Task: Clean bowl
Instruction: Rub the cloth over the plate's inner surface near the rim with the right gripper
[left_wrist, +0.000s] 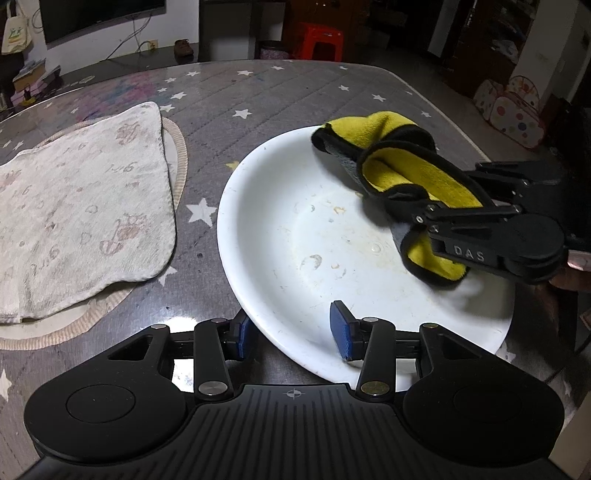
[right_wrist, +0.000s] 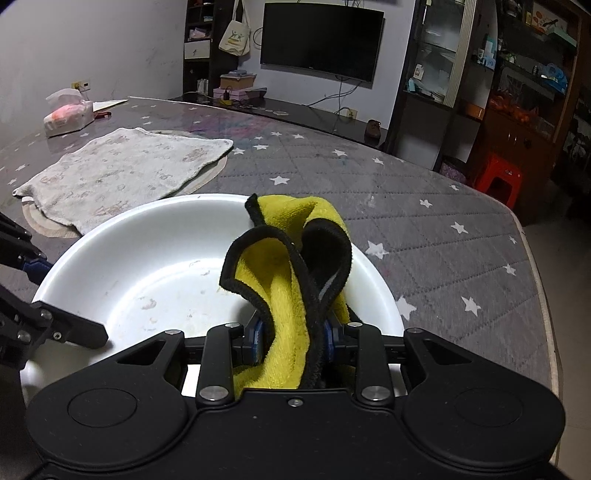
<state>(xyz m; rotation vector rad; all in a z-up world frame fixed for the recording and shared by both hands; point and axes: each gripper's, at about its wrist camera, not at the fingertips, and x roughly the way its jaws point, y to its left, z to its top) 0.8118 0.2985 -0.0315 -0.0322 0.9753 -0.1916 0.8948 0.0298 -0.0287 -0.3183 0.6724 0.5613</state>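
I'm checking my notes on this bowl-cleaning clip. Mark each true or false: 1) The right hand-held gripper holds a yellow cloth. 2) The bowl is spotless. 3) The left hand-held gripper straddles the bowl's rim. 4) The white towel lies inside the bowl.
1) True: the right hand-held gripper is shut on the yellow cloth.
2) False: the bowl has stains inside.
3) True: the left hand-held gripper is open, one finger on each side of the rim.
4) False: the white towel lies on the table, beside the bowl.
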